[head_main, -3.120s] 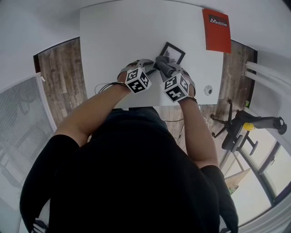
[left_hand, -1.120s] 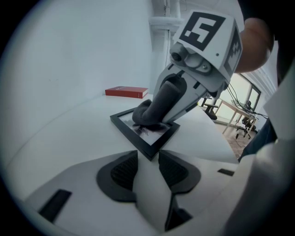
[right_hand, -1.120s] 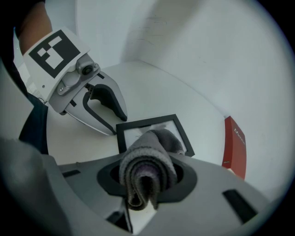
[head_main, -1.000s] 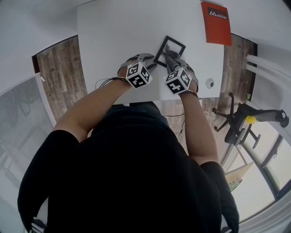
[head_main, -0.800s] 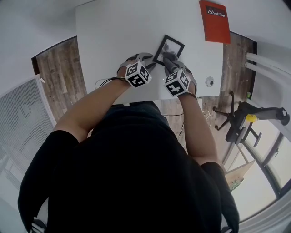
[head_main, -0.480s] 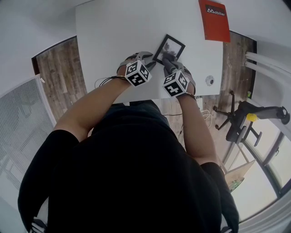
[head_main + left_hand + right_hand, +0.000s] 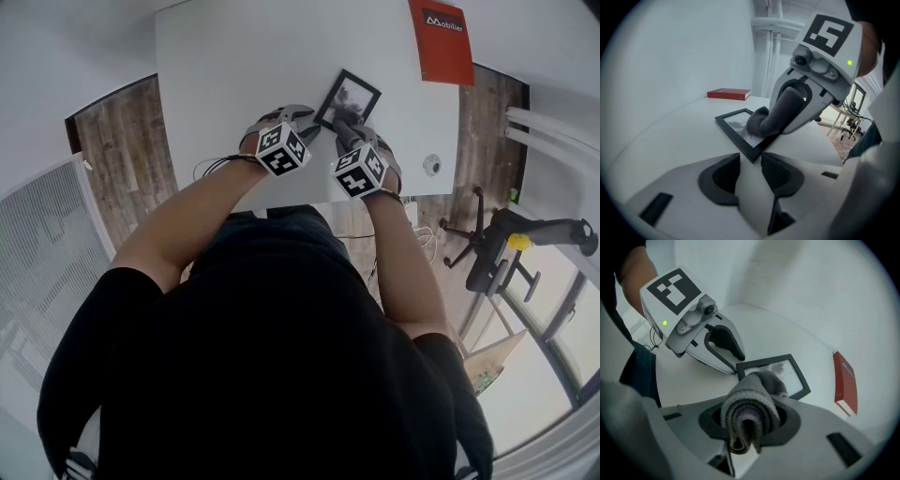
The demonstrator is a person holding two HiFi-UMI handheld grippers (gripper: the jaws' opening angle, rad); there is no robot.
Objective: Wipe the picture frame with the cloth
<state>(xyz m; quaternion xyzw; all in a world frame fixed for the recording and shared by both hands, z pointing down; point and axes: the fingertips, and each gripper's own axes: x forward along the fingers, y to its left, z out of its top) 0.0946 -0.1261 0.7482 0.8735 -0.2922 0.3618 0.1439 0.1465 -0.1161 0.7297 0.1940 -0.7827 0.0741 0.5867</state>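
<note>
A small black picture frame [image 7: 354,92] [image 7: 736,127] [image 7: 791,376] lies flat on the white table [image 7: 234,75]. My left gripper [image 7: 314,127] [image 7: 751,159] is shut on the frame's near corner, which sits wedged between the two jaw tips. My right gripper [image 7: 344,128] [image 7: 751,420] is shut on a rolled grey cloth [image 7: 761,123] [image 7: 757,394]. It points steeply down, and the cloth's free end rests on the glass near that same corner. The cloth hides part of the picture.
A red book [image 7: 440,42] [image 7: 728,94] [image 7: 845,383] lies at the table's far right edge. A small round white fitting [image 7: 431,166] sits near the front right corner. Beyond the table's right side stands an office chair [image 7: 506,253] on the wooden floor.
The right gripper has drawn the cloth a little back across the glass, toward the frame's near edge. The left gripper and the frame have stayed where they were.
</note>
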